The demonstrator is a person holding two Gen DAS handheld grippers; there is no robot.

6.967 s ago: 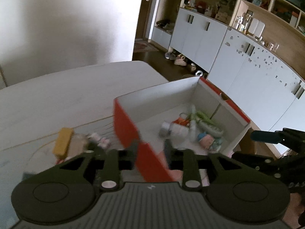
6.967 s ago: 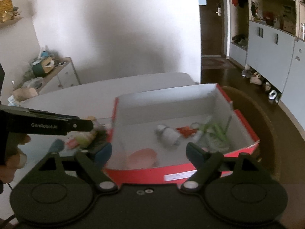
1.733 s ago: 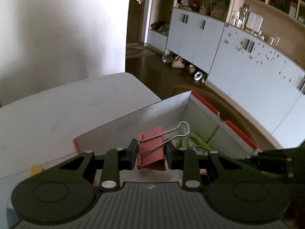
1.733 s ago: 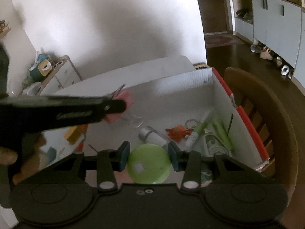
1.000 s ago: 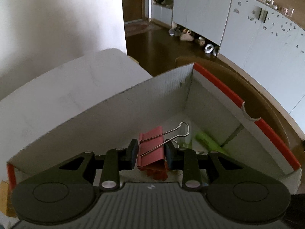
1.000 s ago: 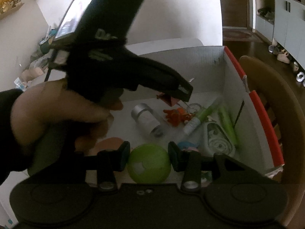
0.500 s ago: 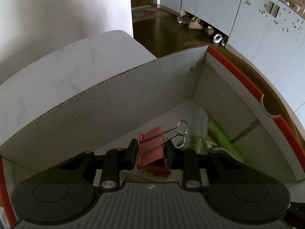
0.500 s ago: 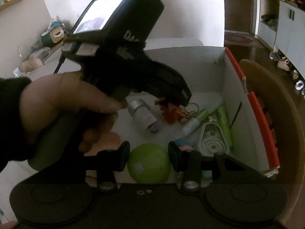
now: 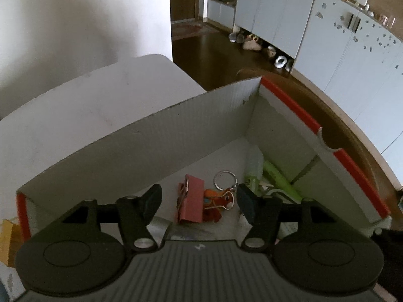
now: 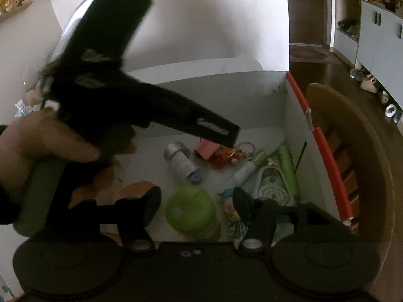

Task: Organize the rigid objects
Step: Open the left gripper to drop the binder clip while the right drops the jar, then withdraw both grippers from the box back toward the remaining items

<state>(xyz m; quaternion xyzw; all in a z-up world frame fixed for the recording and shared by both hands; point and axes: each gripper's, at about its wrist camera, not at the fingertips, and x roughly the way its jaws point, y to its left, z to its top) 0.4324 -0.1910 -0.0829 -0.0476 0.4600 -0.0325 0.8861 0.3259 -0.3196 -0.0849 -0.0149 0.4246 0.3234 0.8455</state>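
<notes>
Right wrist view: the left gripper [image 10: 230,139] and the hand [image 10: 37,138] holding it are motion-blurred and hide the box's [image 10: 297,125] left part. The right gripper [image 10: 196,201] has just been opening; the green ball [image 10: 190,209] sits between its spread fingers on the box floor, untouched. In the left wrist view the left gripper [image 9: 199,198] has likewise just opened wide, with the pink binder clip [image 9: 191,205] lying flat on the box [image 9: 176,130] floor beside an orange keyring toy [image 9: 217,201].
</notes>
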